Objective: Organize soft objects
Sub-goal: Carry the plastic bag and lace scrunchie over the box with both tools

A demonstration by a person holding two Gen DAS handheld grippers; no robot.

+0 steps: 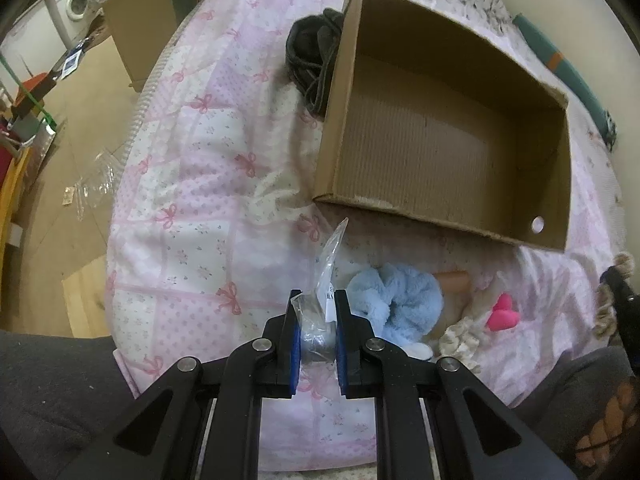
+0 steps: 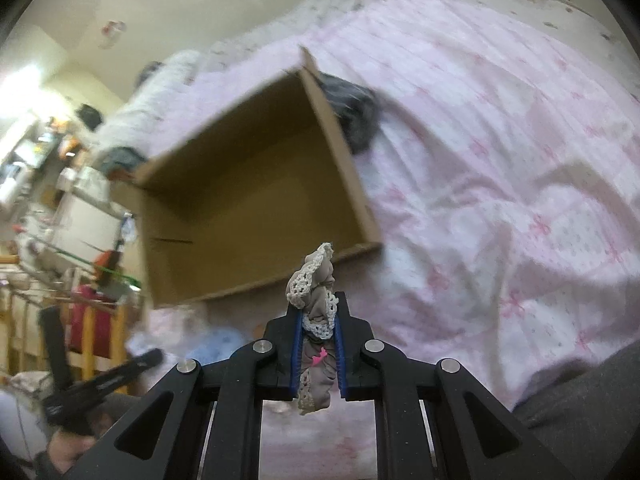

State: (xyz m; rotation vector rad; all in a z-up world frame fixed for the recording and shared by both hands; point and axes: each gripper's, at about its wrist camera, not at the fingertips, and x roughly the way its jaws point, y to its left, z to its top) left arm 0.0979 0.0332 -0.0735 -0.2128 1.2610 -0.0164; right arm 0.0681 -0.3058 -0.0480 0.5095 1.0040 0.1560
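In the left wrist view my left gripper (image 1: 317,300) is shut on a clear plastic bag (image 1: 320,316) with something grey inside, held just above the pink bedspread (image 1: 192,216). Beyond it stands an open cardboard box (image 1: 440,136) with nothing in it. A fluffy blue scrunchie (image 1: 396,300), a lace scrunchie (image 1: 460,338) and a pink heart-shaped thing (image 1: 502,314) lie to its right. In the right wrist view my right gripper (image 2: 318,304) is shut on a grey lace-trimmed cloth piece (image 2: 318,300), lifted in front of the box (image 2: 248,200).
A dark bundle of cloth (image 1: 314,64) lies against the box's far left wall. The bed's edge (image 1: 136,128) drops to a wooden floor (image 1: 72,152) on the left. A person's dark-clad legs (image 1: 52,392) sit at the near side. A teal pillow (image 1: 560,60) lies beyond the box.
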